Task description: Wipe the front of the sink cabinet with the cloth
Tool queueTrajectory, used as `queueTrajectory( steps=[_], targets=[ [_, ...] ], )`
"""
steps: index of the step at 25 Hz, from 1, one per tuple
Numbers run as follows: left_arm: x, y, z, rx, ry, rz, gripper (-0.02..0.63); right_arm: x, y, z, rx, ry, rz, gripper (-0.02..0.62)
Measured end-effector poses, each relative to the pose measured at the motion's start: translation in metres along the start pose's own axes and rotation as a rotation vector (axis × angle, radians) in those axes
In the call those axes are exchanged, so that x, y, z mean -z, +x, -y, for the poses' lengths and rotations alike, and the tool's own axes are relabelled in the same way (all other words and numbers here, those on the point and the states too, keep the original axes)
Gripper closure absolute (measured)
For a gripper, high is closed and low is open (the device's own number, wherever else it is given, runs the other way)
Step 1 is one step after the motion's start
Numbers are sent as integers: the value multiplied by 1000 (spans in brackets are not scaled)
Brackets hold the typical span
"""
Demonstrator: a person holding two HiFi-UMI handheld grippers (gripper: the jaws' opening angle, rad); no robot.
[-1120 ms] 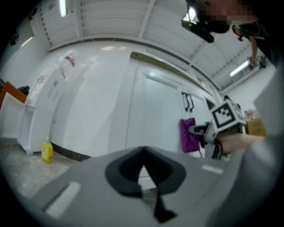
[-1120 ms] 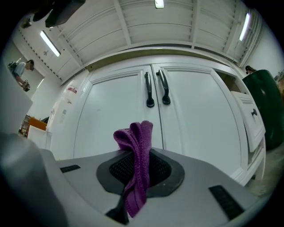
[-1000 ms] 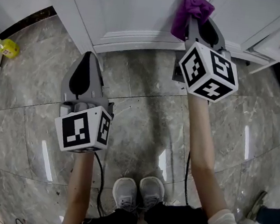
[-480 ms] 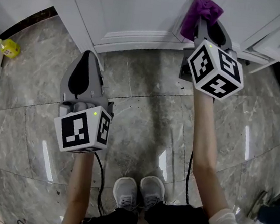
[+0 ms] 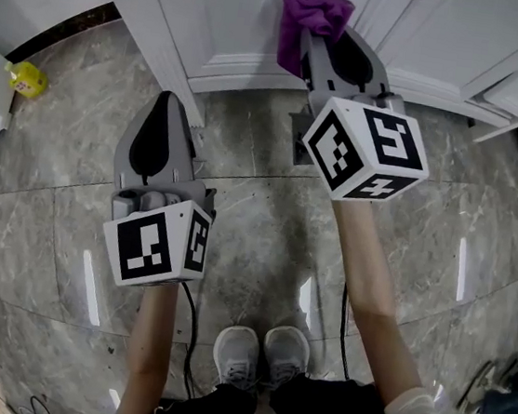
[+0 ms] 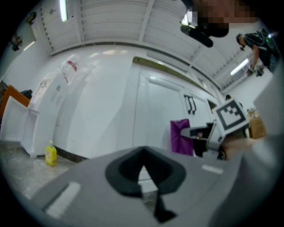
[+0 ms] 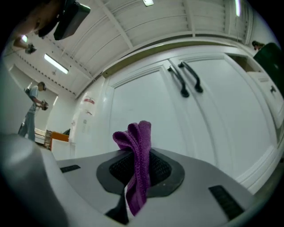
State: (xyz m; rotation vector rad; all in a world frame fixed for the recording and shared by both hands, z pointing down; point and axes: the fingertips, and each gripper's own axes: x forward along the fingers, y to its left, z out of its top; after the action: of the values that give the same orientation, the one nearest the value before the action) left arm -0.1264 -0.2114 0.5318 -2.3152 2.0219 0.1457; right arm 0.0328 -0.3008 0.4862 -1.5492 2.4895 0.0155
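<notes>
**Cloth held up to the sink cabinet.** A purple cloth (image 5: 311, 16), bunched and folded, stands at the top centre of the head view. It is clamped in the right tool (image 5: 323, 50), whose jaws close on it. In the right gripper view a tail of fabric hangs down between those jaws.

The cloth sits in front of the lower panel of the white sink cabinet (image 5: 237, 7), just above the base moulding. Whether it presses on the door cannot be told. Two dark bar handles (image 7: 180, 83) stand side by side where the cabinet's doors meet, in the upper right of the right gripper view.

The left tool (image 5: 159, 133), at the centre left of the head view, has its jaws together on nothing. It points at the cabinet's lower corner, apart from the cloth.

A yellow bottle (image 5: 26, 81) stands on the grey marble floor (image 5: 267, 221) at the far left of the head view. The person's grey shoes (image 5: 261, 356) show at the bottom centre, between the two forearms.
</notes>
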Motion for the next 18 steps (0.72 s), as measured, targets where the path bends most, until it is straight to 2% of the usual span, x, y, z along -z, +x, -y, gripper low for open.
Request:
queueTrajectory(
  steps=[4,6,12,18],
  targets=[
    [4,-8,-14,-22,7,12,601,29,19,-66,-163,76,-30,541],
    [6,-12,-23,-45,19,20,600,45,28,-91,-213,83,-48,541],
    [11,-22,-46,-77,34,9,601,79,47,-134,-287,77,-89,541],
    [17,-21,-53,-96,41,-2,601,90,50,-141,-297,62,-98,541]
  ],
)
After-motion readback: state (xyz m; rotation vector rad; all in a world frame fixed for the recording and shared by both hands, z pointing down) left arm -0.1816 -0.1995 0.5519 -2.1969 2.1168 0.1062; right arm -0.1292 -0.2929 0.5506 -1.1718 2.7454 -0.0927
